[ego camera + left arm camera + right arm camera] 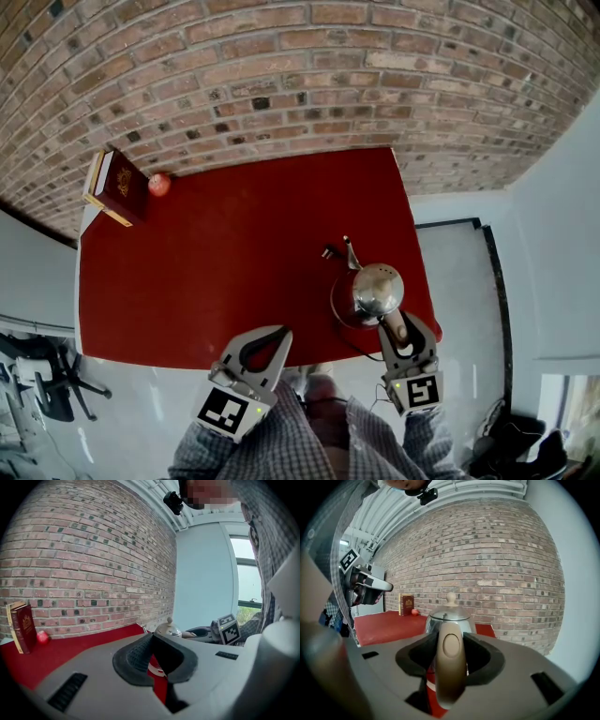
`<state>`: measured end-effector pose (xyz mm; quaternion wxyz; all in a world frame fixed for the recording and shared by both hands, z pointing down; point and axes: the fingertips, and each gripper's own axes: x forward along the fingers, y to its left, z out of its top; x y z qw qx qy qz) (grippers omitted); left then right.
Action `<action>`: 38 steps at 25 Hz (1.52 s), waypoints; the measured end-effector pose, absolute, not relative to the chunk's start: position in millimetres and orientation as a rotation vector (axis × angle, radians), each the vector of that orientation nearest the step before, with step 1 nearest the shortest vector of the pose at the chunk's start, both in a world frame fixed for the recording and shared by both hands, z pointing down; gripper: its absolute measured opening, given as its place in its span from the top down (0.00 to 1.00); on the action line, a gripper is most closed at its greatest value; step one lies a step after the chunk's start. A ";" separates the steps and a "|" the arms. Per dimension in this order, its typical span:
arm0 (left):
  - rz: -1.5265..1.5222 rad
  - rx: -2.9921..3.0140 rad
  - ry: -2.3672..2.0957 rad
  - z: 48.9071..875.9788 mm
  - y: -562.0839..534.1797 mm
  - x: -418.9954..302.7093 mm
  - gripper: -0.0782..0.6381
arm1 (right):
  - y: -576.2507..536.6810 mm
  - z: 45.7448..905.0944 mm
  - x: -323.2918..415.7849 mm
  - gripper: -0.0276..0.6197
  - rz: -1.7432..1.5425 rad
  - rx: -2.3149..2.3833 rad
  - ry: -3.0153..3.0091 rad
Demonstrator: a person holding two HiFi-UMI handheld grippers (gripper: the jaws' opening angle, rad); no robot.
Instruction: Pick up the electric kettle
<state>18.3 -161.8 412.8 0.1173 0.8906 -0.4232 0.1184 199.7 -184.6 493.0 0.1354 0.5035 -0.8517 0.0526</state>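
I see the electric kettle [378, 289] near the right-hand near corner of the red table [206, 281]. It stands upright on its round base [338, 307], its shiny metal body topped by a lid with a pale knob. Its spout [351, 253] points away from me toward the brick wall [281, 75], and its tan handle [450, 663] faces me.

My right gripper [403, 328] is at that handle. In the right gripper view the handle stands upright between the two jaws, and the jaw tips lie against its two sides with no gap that I can make out. I read it as pinching the handle. The kettle is still seated on its base.

My left gripper [279, 333] hangs over the near edge of the table, to the left of the kettle and apart from it. In the left gripper view its jaws are pressed together, tips meeting, with nothing caught between them. Past them I can see the kettle and the marker cube of the other gripper.

At the far left corner of the table a dark red book [120, 186] stands with gilt page edges. A small red round object [159, 184] sits just beside it.
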 end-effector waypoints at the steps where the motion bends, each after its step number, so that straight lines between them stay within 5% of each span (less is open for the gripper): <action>1: 0.350 2.607 -1.236 413.3 -162.4 18.6 0.89 | -184.5 491.9 199.5 0.70 0.149 1.459 -2.478; 38: 0.362 2.629 -1.204 412.3 -171.7 18.4 0.89 | -180.6 493.2 198.4 0.71 0.131 1.467 -2.496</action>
